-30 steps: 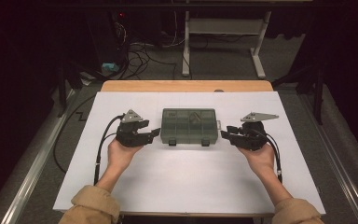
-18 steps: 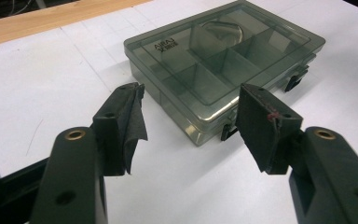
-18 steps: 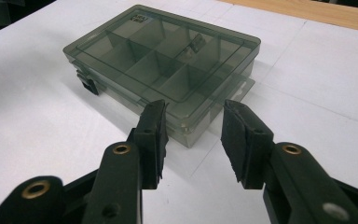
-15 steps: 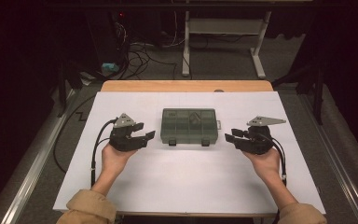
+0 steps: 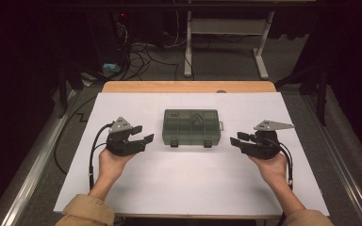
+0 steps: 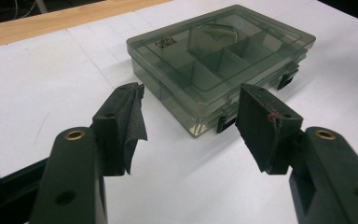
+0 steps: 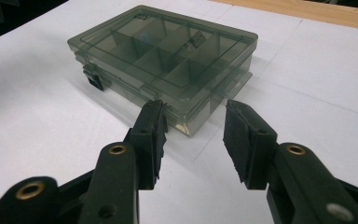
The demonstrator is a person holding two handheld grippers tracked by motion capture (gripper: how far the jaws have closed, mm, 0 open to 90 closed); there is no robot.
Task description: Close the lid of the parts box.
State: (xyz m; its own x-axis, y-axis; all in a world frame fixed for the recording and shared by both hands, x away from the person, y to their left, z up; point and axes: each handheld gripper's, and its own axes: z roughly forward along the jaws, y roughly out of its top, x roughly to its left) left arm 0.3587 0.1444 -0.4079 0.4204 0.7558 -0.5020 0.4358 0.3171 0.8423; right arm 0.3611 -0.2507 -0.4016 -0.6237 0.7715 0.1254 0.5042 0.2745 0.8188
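A smoky grey compartment box (image 5: 191, 128) lies shut in the middle of the white sheet, with its two latches (image 5: 174, 142) on the near side. A small item (image 6: 220, 33) sits in one back compartment. My left gripper (image 5: 143, 136) hovers just left of the box, open, and its pads (image 6: 133, 114) frame the near corner of the box (image 6: 214, 70) without touching it. My right gripper (image 5: 238, 141) hovers to the right of the box, open. Its jaws have just been opening, and nothing is between them. Seen from the right gripper (image 7: 196, 109), the box (image 7: 163, 60) is a short way ahead.
A white sheet (image 5: 188, 183) covers the table, and a wooden strip (image 5: 188, 86) shows along the far edge. Beyond are a dark floor with cables (image 5: 136, 52) and a white desk frame (image 5: 226, 28). Metal rails (image 5: 33, 169) run along both sides.
Both grippers have drawn slightly outward and toward the person, away from the box ends. The box has not moved.
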